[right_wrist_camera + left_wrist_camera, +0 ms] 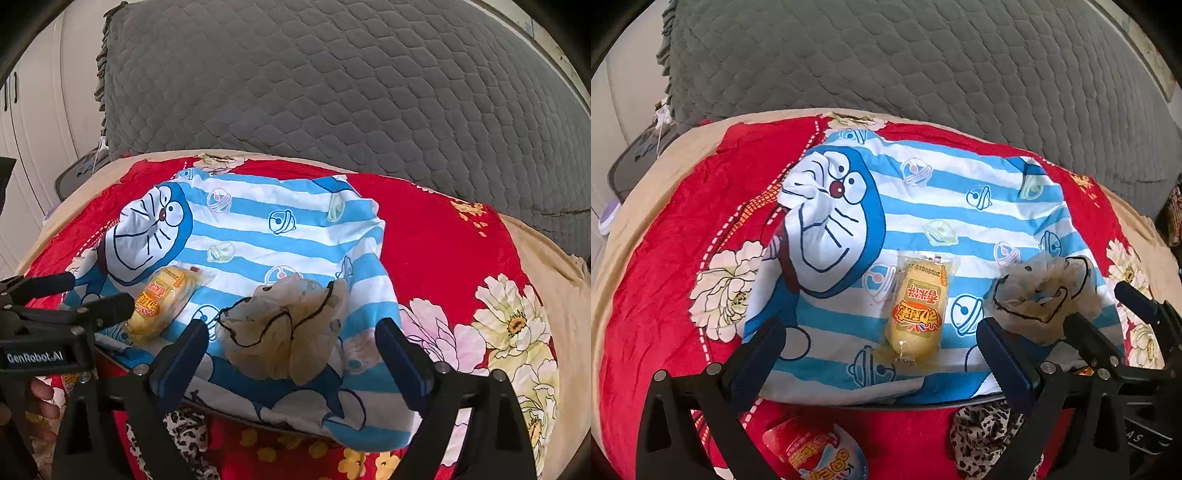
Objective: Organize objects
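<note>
A yellow wrapped snack packet [919, 311] lies on a blue-and-white striped cartoon cloth [923, 199]. My left gripper [882, 363] is open, its fingers either side of the packet's near end. A crumpled sheer beige scrunchie with black trim [1043, 293] lies to the right on the cloth. My right gripper [291, 354] is open around the scrunchie [284, 325]. The packet [162, 299] and cloth [280, 236] also show in the right wrist view, with the left gripper's fingers [107, 308] at the left.
The cloth lies on a red floral blanket [657, 295]. A red snack cup [812, 450] and a leopard-print fabric [982, 435] lie near me. A grey quilted headboard [923, 62] stands behind.
</note>
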`<state>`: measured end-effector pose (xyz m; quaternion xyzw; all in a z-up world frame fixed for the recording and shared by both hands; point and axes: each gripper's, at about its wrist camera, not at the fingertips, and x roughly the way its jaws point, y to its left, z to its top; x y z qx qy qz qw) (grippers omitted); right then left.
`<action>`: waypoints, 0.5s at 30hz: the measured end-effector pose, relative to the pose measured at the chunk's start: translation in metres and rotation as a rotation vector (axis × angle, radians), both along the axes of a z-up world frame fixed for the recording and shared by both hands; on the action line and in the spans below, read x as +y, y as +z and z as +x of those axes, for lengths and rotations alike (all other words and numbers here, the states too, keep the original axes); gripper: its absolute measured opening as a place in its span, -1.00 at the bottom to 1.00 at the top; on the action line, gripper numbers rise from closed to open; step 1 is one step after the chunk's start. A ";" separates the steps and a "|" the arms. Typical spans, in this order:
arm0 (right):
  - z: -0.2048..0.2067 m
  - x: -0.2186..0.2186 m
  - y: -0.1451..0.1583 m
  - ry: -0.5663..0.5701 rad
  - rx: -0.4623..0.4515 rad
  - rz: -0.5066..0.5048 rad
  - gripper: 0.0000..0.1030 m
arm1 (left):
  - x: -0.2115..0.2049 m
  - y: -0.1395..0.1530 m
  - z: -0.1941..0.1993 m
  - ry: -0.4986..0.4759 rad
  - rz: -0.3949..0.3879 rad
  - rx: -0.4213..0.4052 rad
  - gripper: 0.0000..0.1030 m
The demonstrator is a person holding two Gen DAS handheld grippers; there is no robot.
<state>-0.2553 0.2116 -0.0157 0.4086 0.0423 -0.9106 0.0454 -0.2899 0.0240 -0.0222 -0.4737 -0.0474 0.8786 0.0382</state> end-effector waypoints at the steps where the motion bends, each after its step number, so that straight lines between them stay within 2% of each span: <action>1: 0.001 0.000 0.001 0.004 -0.001 -0.001 0.80 | 0.000 0.001 0.001 -0.002 -0.001 -0.002 0.99; 15: 0.022 -0.003 0.024 0.010 -0.001 0.000 0.90 | -0.002 0.015 0.026 -0.002 0.000 -0.007 1.00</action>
